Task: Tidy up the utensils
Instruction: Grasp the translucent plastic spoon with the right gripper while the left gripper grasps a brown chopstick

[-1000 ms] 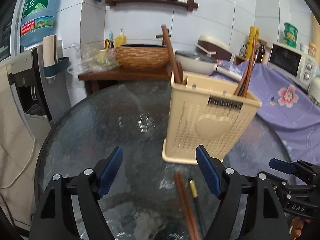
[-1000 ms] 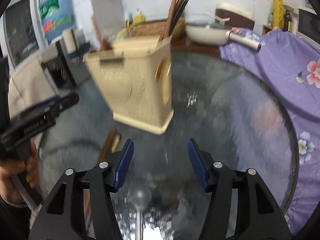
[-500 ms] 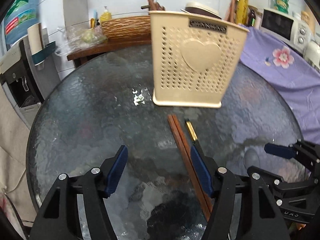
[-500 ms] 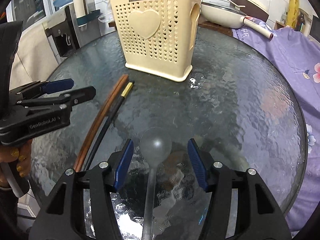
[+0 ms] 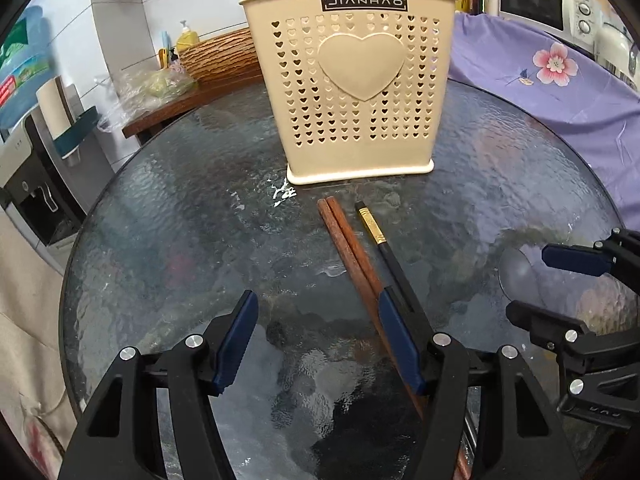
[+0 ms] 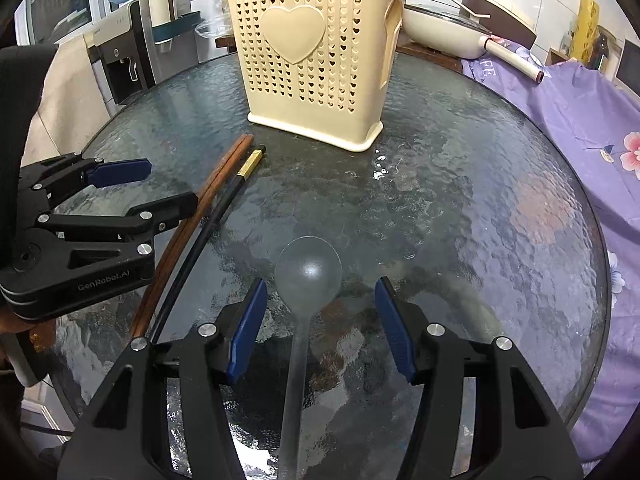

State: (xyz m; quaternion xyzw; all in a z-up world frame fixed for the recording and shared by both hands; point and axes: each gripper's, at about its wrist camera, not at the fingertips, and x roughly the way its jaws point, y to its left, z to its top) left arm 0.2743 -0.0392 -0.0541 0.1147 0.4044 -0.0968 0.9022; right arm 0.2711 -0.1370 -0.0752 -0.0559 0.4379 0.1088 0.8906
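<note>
A round table (image 5: 168,216) of dark textured glass carries 4 things. A cream perforated utensil basket (image 5: 352,92) stands toward its far edge. In front of it lie 2 brown wooden chopsticks (image 5: 348,244) touching side by side, a black gold-banded chopstick (image 5: 384,248) just beside them, and a translucent spoon (image 6: 306,280) nearer the front edge.

Basket (image 5: 356,92) upper centre on tabletop (image 5: 180,240); chopsticks (image 5: 352,248) below it, centre frame; spoon (image 6: 308,280) lower centre in right view, right of chopsticks.
</note>
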